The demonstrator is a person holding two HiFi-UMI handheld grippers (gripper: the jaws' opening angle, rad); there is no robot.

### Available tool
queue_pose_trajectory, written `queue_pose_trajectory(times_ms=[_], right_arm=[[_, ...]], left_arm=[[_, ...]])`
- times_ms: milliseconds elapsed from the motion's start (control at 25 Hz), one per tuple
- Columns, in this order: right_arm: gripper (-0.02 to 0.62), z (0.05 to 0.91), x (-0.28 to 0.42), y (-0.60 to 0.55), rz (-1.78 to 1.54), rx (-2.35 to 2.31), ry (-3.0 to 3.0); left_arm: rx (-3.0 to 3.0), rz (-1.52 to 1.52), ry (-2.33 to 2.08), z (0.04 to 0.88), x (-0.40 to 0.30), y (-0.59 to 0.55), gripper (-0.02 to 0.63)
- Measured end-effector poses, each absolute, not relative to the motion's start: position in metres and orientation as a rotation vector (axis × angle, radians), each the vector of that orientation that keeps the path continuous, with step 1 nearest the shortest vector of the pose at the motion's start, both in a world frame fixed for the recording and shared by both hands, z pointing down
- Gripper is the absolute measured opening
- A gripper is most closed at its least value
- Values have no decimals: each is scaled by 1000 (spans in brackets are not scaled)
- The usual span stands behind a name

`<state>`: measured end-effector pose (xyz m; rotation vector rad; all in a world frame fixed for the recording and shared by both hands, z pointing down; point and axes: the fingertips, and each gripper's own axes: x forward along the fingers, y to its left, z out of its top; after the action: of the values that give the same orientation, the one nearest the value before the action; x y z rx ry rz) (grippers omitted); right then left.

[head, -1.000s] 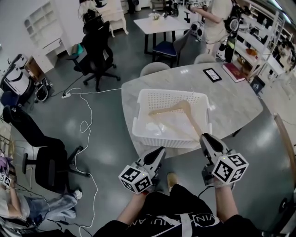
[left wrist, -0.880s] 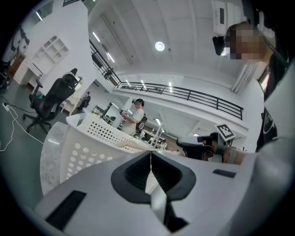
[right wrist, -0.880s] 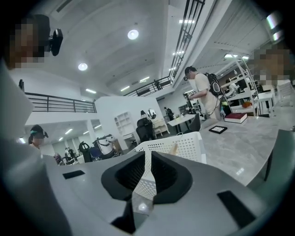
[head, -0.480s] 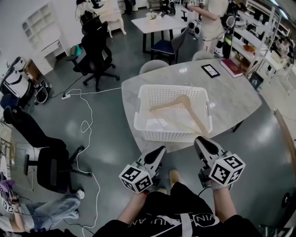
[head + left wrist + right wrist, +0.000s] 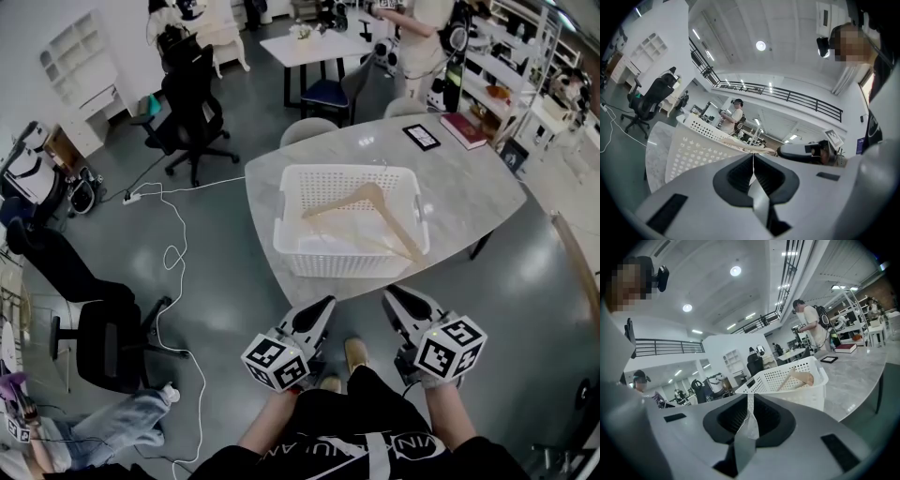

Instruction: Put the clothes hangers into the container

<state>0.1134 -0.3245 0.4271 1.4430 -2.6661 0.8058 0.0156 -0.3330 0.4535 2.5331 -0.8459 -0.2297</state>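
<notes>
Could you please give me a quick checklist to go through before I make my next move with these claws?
1. Hanger in the basket: ok, though one end pokes above the rim.
2. Left claw shut, empty: ok.
3. Right claw shut, empty: ok.
4. Basket fully on the table: ok.
5. More hangers left to collect: cannot tell; none in view.

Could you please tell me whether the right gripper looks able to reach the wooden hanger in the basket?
Probably yes: the hanger lies uncovered in the open-topped basket, with nothing in between. The right gripper is shut, so it must open first.
</notes>
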Motion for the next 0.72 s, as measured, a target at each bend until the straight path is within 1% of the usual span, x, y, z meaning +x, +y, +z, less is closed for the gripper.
queue_pose_trajectory(times_ms=[440, 720], right_arm=[[58, 448, 95, -283, 873, 1438, -2637], [58, 446, 96, -268, 875, 1438, -2648]], left_arm=[[2523, -186, -790, 466, 15, -302, 11], [2553, -182, -764, 458, 23, -288, 11]])
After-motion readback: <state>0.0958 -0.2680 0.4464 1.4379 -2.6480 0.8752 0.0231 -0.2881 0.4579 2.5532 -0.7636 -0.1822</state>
